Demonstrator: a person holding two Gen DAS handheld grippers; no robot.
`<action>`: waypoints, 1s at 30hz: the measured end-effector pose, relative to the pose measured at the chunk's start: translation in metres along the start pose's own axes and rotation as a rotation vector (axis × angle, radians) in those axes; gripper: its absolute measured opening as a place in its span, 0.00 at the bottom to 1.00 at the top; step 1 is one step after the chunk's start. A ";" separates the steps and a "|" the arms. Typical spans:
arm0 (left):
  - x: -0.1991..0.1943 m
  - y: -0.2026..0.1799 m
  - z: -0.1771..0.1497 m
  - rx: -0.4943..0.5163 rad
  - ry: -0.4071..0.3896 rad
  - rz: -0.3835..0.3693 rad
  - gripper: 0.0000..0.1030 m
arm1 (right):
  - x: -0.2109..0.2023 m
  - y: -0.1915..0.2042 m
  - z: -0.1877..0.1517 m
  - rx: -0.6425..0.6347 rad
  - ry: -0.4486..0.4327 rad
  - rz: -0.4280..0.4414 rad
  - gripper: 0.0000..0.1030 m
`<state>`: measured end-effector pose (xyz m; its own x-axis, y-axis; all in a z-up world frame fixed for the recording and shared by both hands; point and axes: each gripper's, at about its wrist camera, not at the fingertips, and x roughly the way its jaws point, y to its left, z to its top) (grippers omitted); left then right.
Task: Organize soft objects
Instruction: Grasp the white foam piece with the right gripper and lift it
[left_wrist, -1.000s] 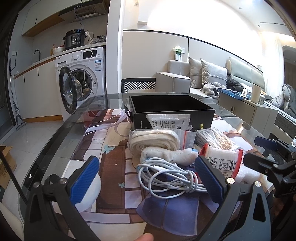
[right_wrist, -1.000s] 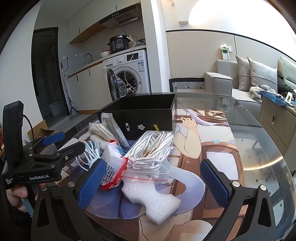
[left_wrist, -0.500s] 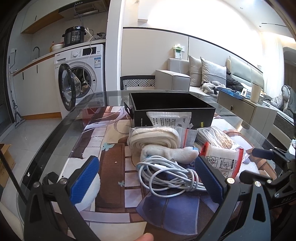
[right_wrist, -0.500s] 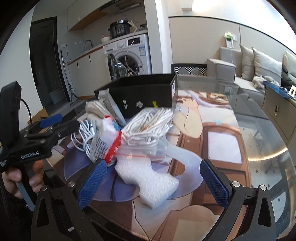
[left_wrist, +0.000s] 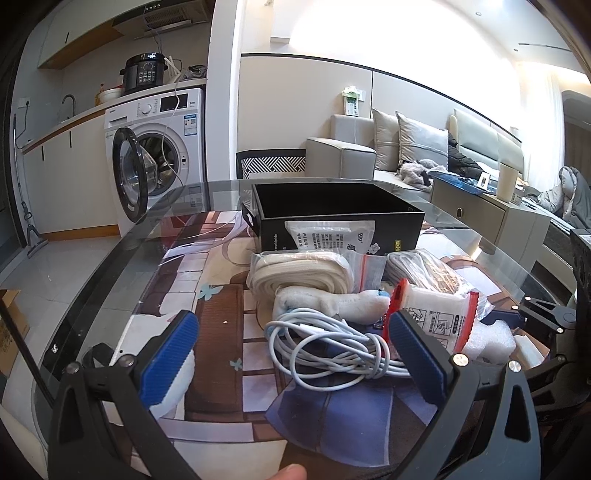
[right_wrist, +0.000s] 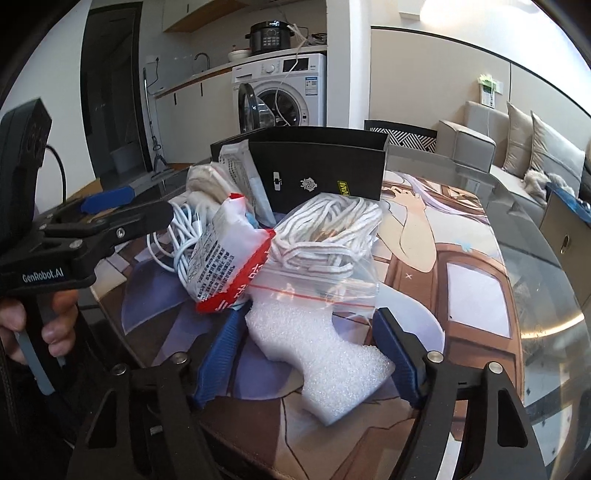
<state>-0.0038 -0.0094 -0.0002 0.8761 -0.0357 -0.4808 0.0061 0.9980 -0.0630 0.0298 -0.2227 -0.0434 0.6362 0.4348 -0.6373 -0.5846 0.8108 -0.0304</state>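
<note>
A heap of soft things lies on the glass table in front of an open black box (left_wrist: 332, 206). In it are a coiled white cable (left_wrist: 325, 343), a cream rope roll (left_wrist: 299, 273), a red-edged packet (right_wrist: 221, 258), a zip bag of white cord (right_wrist: 325, 236) and a white foam piece (right_wrist: 325, 362). My right gripper (right_wrist: 310, 350) straddles the foam, jaws closing, and the foam looks unsqueezed. My left gripper (left_wrist: 293, 356) hovers open just short of the cable, holding nothing. A hand grips its handle in the right wrist view.
A white packet (left_wrist: 328, 236) leans on the box front. A white round pad (left_wrist: 173, 376) lies under my left gripper's left finger. The glass table's curved edge (left_wrist: 110, 266) runs along the left. A washing machine (left_wrist: 159, 155) and a sofa (left_wrist: 406, 147) stand beyond.
My right gripper has dipped toward the foam piece and its jaws have narrowed from wide open to either side of it. The left gripper has stayed put.
</note>
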 end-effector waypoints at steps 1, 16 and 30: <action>0.000 -0.001 0.000 0.002 0.000 -0.002 1.00 | 0.000 0.001 0.000 -0.005 0.000 0.004 0.71; -0.003 -0.007 0.000 0.028 -0.003 -0.020 1.00 | -0.013 0.009 -0.007 -0.043 -0.023 0.071 0.39; -0.008 -0.016 0.002 0.065 -0.014 -0.097 1.00 | -0.053 0.004 0.003 0.024 -0.211 0.134 0.37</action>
<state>-0.0101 -0.0248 0.0061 0.8765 -0.1322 -0.4629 0.1220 0.9912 -0.0520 -0.0046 -0.2412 -0.0075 0.6465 0.6094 -0.4591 -0.6604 0.7483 0.0634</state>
